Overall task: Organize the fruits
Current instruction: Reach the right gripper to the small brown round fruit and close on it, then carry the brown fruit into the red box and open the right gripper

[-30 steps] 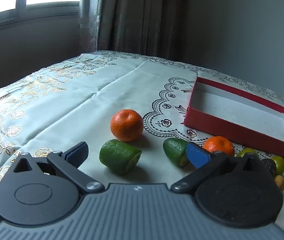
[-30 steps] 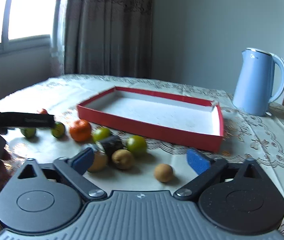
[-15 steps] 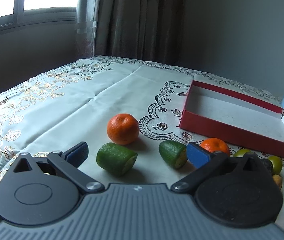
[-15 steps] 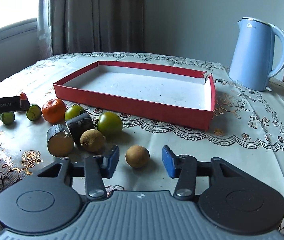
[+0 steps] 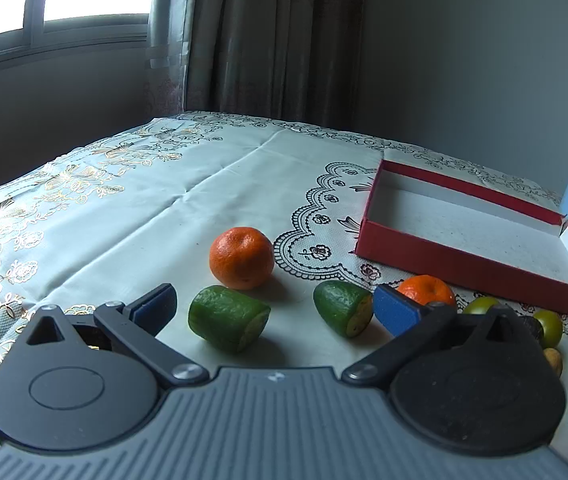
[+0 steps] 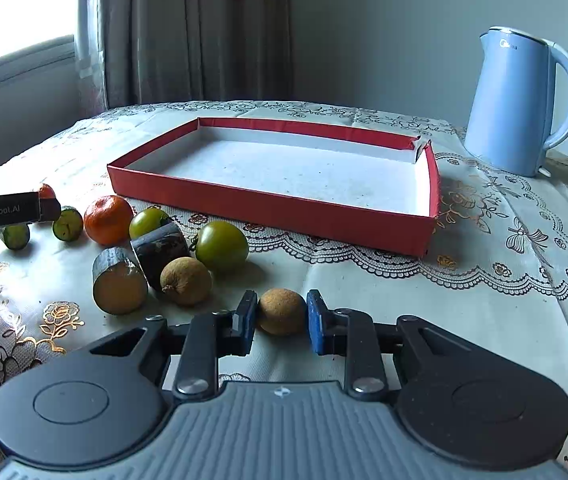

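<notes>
Right wrist view showed your right claw (image 6: 280, 322) narrowed around a small brown round fruit (image 6: 282, 311), its pads flanking the fruit at 9 and 3 o'clock; whether both pads pressed its skin could not be told. That fruit sat on the table (image 6: 463, 288), whose cloth was patterned. At 10 o'clock from the claw lay a second brown fruit (image 6: 185, 280), touching a dark cut cylinder (image 6: 160, 249) and just beside another cut piece with an orange face (image 6: 118, 286). A green tomato (image 6: 222, 245) sat just beyond them, a second green one (image 6: 148, 221) further toward 10 o'clock, then a mandarin (image 6: 108, 219). The red tray (image 6: 268, 204) lay at 12 o'clock with nothing in it, and a blue kettle (image 6: 519, 100) stood at 1 o'clock.

Left wrist view showed your left claw (image 5: 274, 312) spread wide, gripping nothing. Between its fingers lay two green cut pieces, one (image 5: 228, 318) toward 11 o'clock, the other (image 5: 341, 307) toward 1 o'clock beside the blue pad (image 5: 395, 314). An orange mandarin (image 5: 242, 257) rested just beyond at 12 o'clock. Another orange fruit (image 5: 425, 289) showed behind the right finger, near the tray's front wall.
</notes>
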`<state>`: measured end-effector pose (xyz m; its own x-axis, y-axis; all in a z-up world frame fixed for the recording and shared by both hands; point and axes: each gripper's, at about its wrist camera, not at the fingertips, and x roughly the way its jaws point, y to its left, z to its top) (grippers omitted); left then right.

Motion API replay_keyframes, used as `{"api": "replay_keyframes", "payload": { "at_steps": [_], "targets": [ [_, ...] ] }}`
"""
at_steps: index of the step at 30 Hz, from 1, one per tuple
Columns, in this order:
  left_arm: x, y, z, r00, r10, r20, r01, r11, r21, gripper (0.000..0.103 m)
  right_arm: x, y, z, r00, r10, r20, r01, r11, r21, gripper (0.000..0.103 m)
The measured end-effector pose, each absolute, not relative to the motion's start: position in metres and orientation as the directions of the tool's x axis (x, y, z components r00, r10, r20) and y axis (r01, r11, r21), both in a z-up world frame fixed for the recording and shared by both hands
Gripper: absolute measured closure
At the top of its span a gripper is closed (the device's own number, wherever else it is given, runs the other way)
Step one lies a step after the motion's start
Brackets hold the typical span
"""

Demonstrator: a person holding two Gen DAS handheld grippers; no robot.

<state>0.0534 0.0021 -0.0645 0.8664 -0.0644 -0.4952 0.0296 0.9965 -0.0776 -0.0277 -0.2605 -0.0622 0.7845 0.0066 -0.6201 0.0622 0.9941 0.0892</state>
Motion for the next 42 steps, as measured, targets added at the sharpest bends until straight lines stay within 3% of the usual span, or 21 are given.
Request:
{"api": "replay_keyframes", "payload": {
  "at_steps": [10,17,25,30,34,36,37,40,42],
  "targets": [
    [0.055,0.001,-0.065,0.866,-0.066,-0.496,0.032,0.997,-0.077,0.0,0.006,-0.286,-0.011,0.862,-0.056,-0.504,0.107,0.992,0.074,0.077],
    [0.056,0.0,-0.066,0.865,-0.059,-0.499,0.025,0.997,-0.074,0.0,0.071,-0.325,-0.026,0.809,-0.076,-0.583,0.184,0.975,0.127,0.077],
    [0.058,0.0,-0.067,0.861,-0.06,-0.506,0.025,0.997,-0.076,0.0,0.091,-0.337,-0.059,0.759,-0.104,-0.643,0.24,0.962,0.128,0.077],
    [0.059,0.001,-0.067,0.859,-0.056,-0.509,0.02,0.997,-0.075,0.0,0.092,-0.34,-0.066,0.748,-0.119,-0.653,0.264,0.956,0.128,0.076],
    [0.059,0.001,-0.068,0.858,-0.051,-0.511,0.015,0.997,-0.074,0.0,0.071,-0.342,-0.048,0.797,-0.1,-0.595,0.252,0.951,0.177,0.076],
    [0.06,0.001,-0.068,0.857,-0.049,-0.514,0.013,0.997,-0.074,0.0,0.049,-0.344,-0.037,0.83,-0.084,-0.552,0.234,0.95,0.208,0.073],
    [0.06,0.001,-0.068,0.856,-0.047,-0.515,0.011,0.997,-0.073,0.0,0.036,-0.346,-0.033,0.842,-0.077,-0.535,0.229,0.948,0.223,0.066],
    [0.06,0.001,-0.067,0.856,-0.043,-0.516,0.007,0.997,-0.071,0.0,-0.005,-0.347,-0.029,0.87,-0.1,-0.483,0.241,0.941,0.238,0.035],
    [0.06,0.001,-0.067,0.858,-0.037,-0.513,0.001,0.998,-0.07,0.0,-0.03,-0.345,-0.032,0.883,-0.127,-0.452,0.251,0.941,0.227,0.034]
  ]
}}
